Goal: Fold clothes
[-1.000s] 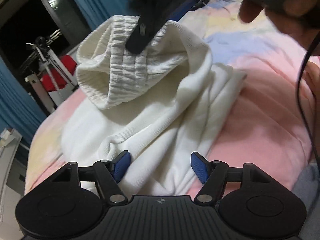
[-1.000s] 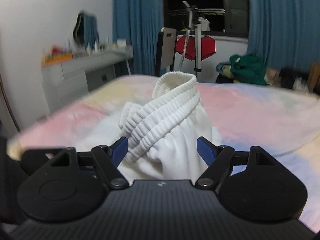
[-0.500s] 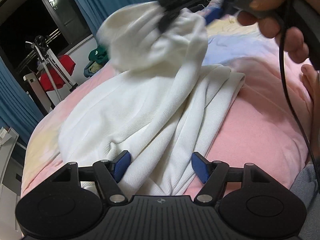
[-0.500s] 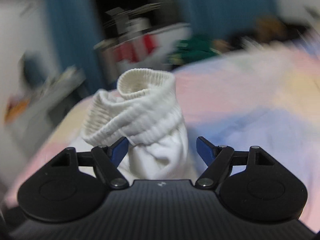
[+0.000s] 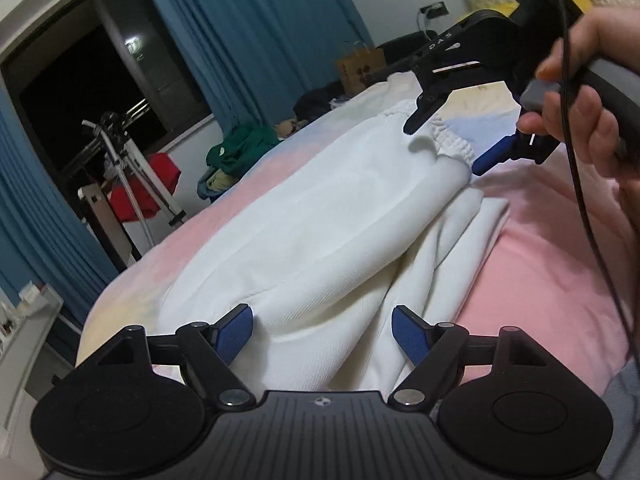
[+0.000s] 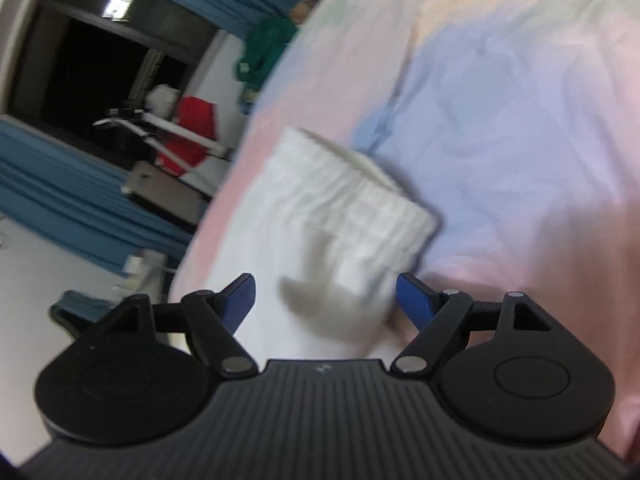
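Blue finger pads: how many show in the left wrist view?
3. Two belong to the left hand-held gripper, either side of the white garment at the bottom. One is on the right hand-held gripper at the waistband; its other pad is hidden.

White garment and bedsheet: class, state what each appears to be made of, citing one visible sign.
White garment: probably soft matte knit cotton, shown by fine ribbing and a gathered elastic waistband. Bedsheet: thin smooth woven fabric, likely cotton, with pastel print and shallow creases.

Bedroom clutter behind the bed

Long blue curtains (image 5: 248, 28) fill the upper middle; a red cloth (image 5: 154, 172) hangs at left, a green garment heap (image 5: 240, 148) beside it, a brown paper bag (image 5: 360, 68) upper right.
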The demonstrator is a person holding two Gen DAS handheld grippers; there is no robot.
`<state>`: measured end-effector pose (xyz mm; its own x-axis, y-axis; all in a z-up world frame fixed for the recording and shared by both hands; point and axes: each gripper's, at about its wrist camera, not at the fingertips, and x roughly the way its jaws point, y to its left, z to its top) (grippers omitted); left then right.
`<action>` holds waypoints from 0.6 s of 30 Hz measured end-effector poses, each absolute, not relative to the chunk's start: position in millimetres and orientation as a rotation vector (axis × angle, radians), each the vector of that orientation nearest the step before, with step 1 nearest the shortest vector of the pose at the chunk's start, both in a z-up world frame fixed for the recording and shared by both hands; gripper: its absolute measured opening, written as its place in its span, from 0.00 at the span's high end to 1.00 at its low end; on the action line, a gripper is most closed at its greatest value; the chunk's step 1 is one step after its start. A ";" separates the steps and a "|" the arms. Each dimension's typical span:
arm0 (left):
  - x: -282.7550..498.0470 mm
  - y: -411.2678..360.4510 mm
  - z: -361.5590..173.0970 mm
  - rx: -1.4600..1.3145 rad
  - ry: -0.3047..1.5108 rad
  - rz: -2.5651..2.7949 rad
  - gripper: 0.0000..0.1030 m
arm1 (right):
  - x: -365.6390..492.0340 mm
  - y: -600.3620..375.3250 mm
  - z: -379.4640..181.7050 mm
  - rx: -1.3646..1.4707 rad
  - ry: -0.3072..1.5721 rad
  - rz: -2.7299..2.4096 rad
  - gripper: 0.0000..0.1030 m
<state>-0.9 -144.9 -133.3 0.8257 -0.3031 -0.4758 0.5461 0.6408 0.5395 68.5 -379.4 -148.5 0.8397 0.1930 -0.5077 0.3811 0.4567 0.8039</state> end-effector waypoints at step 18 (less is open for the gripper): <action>4.1 -172.2 -170.6 0.961 0.229 -0.349 0.23 | 88.2 -364.9 -124.3 1.045 0.405 0.072 0.72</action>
<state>4.1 -172.2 -170.6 0.9204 -0.1887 -0.3423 0.3892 0.5235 0.7579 88.2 -364.9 -124.3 0.9240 0.2475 -0.2913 0.1327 0.5071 0.8516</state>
